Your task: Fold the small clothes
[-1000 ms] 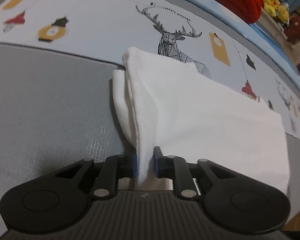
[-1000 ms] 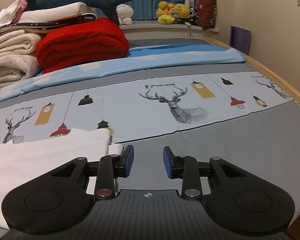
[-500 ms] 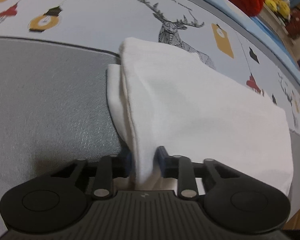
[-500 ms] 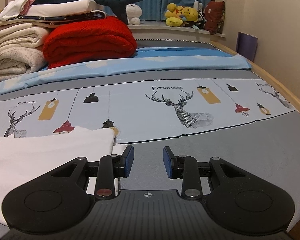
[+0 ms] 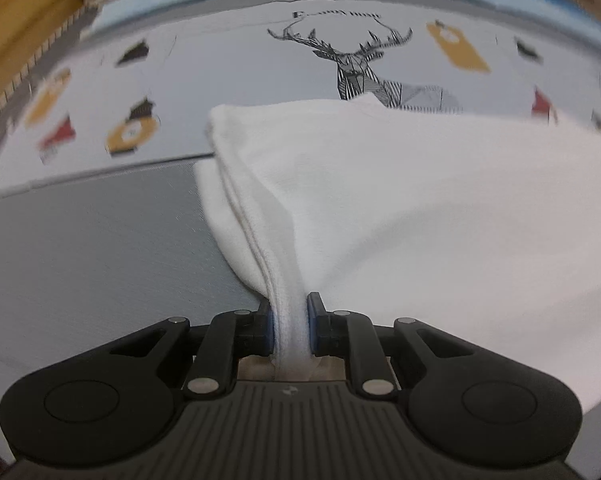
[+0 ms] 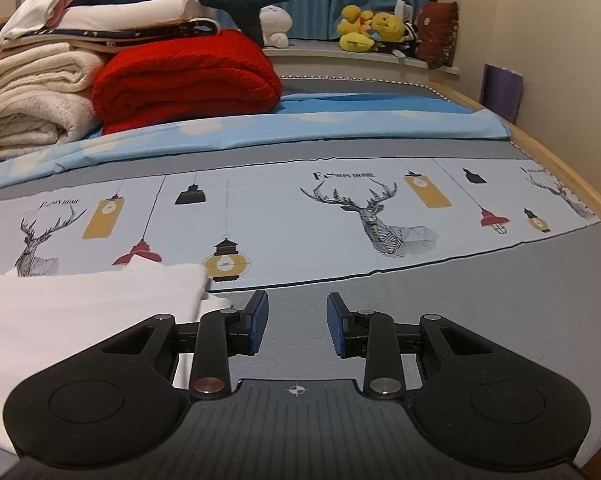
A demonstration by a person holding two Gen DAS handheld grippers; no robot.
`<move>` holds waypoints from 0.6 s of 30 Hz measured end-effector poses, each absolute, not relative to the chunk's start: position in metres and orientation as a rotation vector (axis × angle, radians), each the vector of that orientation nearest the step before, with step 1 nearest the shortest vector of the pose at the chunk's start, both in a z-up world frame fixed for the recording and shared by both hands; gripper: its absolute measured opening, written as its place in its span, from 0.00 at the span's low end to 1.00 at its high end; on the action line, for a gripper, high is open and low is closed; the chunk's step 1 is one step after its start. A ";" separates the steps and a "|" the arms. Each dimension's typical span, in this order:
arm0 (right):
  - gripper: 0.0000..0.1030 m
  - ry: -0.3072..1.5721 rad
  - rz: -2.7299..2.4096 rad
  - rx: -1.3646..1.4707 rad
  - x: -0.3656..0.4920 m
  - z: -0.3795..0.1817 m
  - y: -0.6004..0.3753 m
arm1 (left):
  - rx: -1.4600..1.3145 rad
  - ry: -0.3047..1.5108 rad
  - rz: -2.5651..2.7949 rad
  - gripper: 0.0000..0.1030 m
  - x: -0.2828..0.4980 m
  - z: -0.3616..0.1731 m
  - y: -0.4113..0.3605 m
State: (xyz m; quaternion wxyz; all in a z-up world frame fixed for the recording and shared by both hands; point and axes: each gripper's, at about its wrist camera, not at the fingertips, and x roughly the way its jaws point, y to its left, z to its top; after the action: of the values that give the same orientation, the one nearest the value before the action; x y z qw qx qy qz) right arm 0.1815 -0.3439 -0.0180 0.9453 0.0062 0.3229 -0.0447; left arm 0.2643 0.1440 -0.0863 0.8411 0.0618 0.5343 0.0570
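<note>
- The left gripper [image 5: 290, 326] is pinched tight on a bunched edge of the white garment [image 5: 420, 208]; several layers of cloth run between its blue pads, and the fabric rises from the bed in a taut ridge toward the jaws, so this corner appears lifted off the surface.
- To the left of that ridge, a lower layer of the white garment lies flat on the grey band of the bedsheet [image 5: 100, 248], peeking out under the upper fold.
- The rest of the garment spreads right and far from the grip, its far edge reaching the deer print [image 5: 364, 72] on the pale band of the sheet.
- In the right wrist view the same garment [image 6: 80, 312] sits at the near left, its right edge just beside the right gripper's left finger.
- The right gripper [image 6: 296, 322] hovers with its jaws spread apart and nothing between them, over bare grey sheet.
- Far behind, a red blanket [image 6: 188, 76] and a stack of folded towels [image 6: 36, 96] rest at the head of the bed, well apart from the work.
- Judging by the doubled layers, at least one fold looks made; the garment is still wide, so a further fold and a smoothing seem left to do.
</note>
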 end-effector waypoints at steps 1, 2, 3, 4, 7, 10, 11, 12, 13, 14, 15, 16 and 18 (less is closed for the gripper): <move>0.33 0.659 -0.090 0.010 0.182 -0.018 -0.343 | 0.150 1.127 0.122 0.17 0.264 -0.087 0.142; 0.33 0.660 -0.091 0.010 0.182 -0.018 -0.344 | 0.156 1.127 0.125 0.17 0.264 -0.087 0.141; 0.33 0.660 -0.093 0.012 0.182 -0.018 -0.344 | 0.155 1.127 0.130 0.17 0.264 -0.087 0.142; 0.33 0.661 -0.095 0.016 0.182 -0.019 -0.345 | 0.146 1.128 0.136 0.17 0.265 -0.088 0.142; 0.33 0.664 -0.100 0.027 0.182 -0.019 -0.348 | 0.102 1.123 0.152 0.16 0.269 -0.086 0.144; 0.33 0.670 -0.101 0.027 0.183 -0.022 -0.350 | 0.029 1.111 0.151 0.15 0.273 -0.079 0.146; 0.33 0.672 -0.100 0.027 0.183 -0.023 -0.350 | -0.006 1.095 0.140 0.15 0.274 -0.073 0.145; 0.33 0.679 -0.097 0.026 0.183 -0.025 -0.351 | -0.039 1.077 0.121 0.15 0.274 -0.066 0.143; 0.33 0.685 -0.096 0.025 0.183 -0.026 -0.351 | -0.071 1.055 0.092 0.15 0.275 -0.059 0.139; 0.33 0.684 -0.093 0.026 0.183 -0.026 -0.351 | -0.103 1.039 0.060 0.15 0.276 -0.052 0.135; 0.33 0.683 -0.090 0.026 0.184 -0.026 -0.351 | -0.143 1.023 0.025 0.15 0.275 -0.045 0.130; 0.33 0.684 -0.085 0.026 0.184 -0.027 -0.351 | -0.180 1.008 -0.015 0.14 0.275 -0.038 0.124; 0.33 0.691 -0.078 0.023 0.185 -0.028 -0.351 | -0.229 0.987 -0.078 0.14 0.275 -0.026 0.109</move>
State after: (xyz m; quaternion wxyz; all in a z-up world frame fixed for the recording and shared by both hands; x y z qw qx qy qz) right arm 0.1846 -0.3513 -0.0280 0.9401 0.0110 0.3385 -0.0383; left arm 0.2752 0.1086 -0.0257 0.8736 -0.1097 0.4726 -0.0373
